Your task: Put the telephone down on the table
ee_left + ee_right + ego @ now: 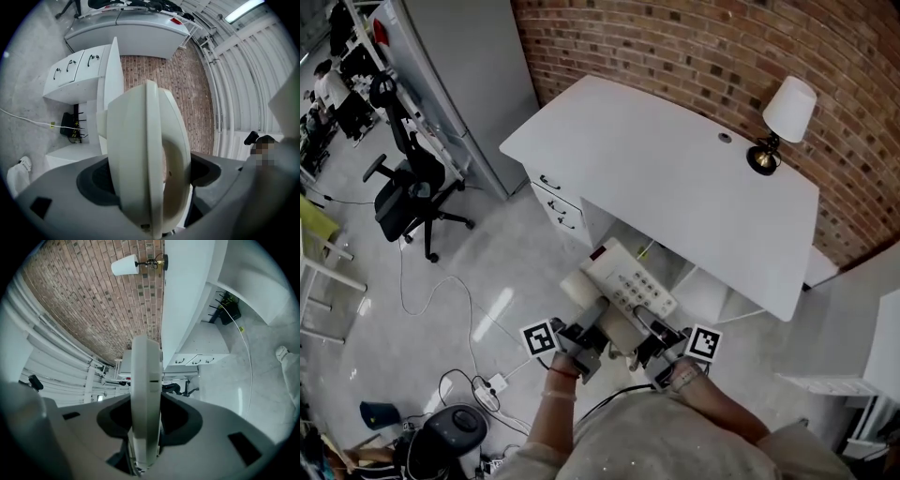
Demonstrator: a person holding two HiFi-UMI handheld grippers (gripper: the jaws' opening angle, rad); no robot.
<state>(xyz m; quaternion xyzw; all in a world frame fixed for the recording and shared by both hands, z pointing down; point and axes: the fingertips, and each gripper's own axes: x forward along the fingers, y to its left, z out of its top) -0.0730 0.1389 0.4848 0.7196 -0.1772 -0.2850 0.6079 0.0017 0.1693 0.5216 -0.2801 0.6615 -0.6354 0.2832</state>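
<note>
A cream desk telephone (pixel 623 286) with a keypad is held in the air over the floor, short of the near edge of the white table (pixel 675 178). My left gripper (pixel 581 345) is shut on its handset end (pixel 145 159), which fills the left gripper view. My right gripper (pixel 661 352) is shut on the phone's thin edge (pixel 146 399). Both grippers sit at the phone's near side, close to the person's hands.
A lamp (pixel 783 122) with a white shade stands at the table's far right by the brick wall. White drawers (pixel 558 202) sit under the table's left end. A black office chair (pixel 408 192) and floor cables (pixel 478 384) lie to the left.
</note>
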